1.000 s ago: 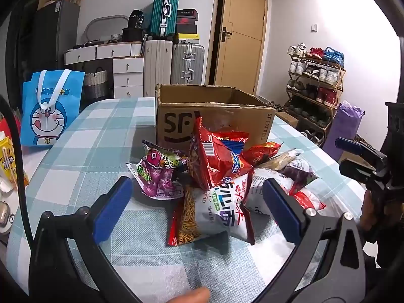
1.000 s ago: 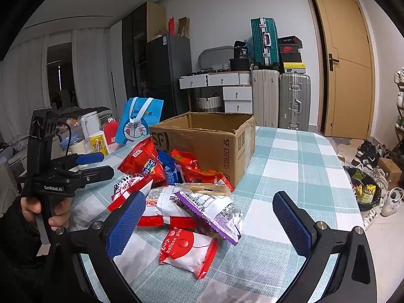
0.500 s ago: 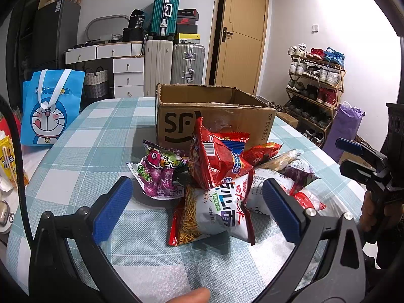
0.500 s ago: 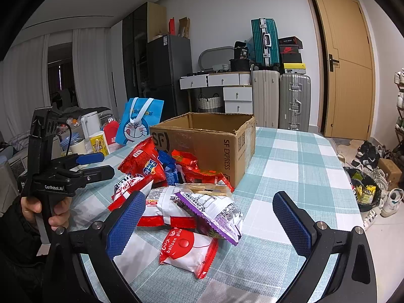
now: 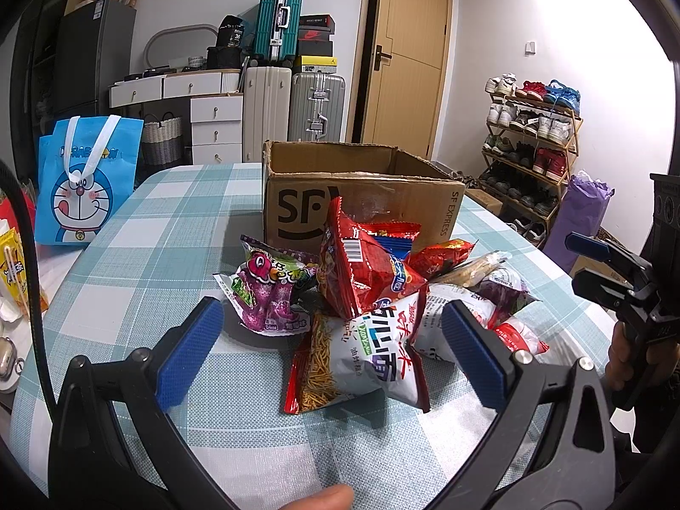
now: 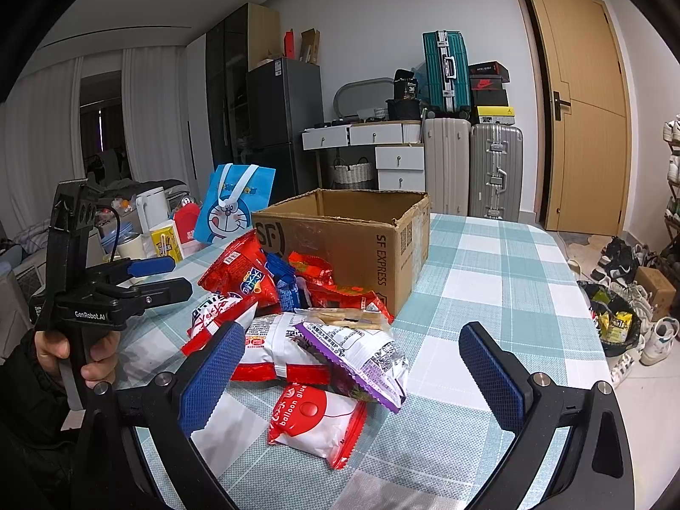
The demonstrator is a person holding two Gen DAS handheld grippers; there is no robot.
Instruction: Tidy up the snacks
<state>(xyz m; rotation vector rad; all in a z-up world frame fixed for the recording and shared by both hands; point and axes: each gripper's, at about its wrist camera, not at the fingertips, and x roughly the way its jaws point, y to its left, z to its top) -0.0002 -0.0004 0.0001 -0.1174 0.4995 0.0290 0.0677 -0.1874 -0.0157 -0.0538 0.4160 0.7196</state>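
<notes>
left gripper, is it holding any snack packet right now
No, the left gripper is open with its blue pads spread wide, and the noodle packet lies on the table beyond them.

"SF EXPRESS" on cardboard box [image 6: 382, 250], "GenRobot.AI" on left gripper [image 6: 157, 276], "balloon glue" on white packet [image 6: 316, 420]

A lived-in home, a dining or entry room used for storage — wooden interior door [image 6: 584, 127], a shoe rack [image 5: 531, 148] loaded with sneakers by the wall, shoes scattered on the tiled floor [image 6: 612, 255]. Against the back wall: stacked suitcases [image 6: 471, 161] with shoeboxes on top, white drawer units [image 6: 382, 148], a woven basket [image 6: 352, 172], a dark fridge [image 6: 282, 110]; curtains [image 6: 140, 119] hang at the far left. A table under a teal-and-white checked cloth [image 6: 488, 263] carries household clutter at its left edge — a cartoon gift bag [image 5: 83, 182], a kettle [image 6: 151, 208], cartons.
</notes>
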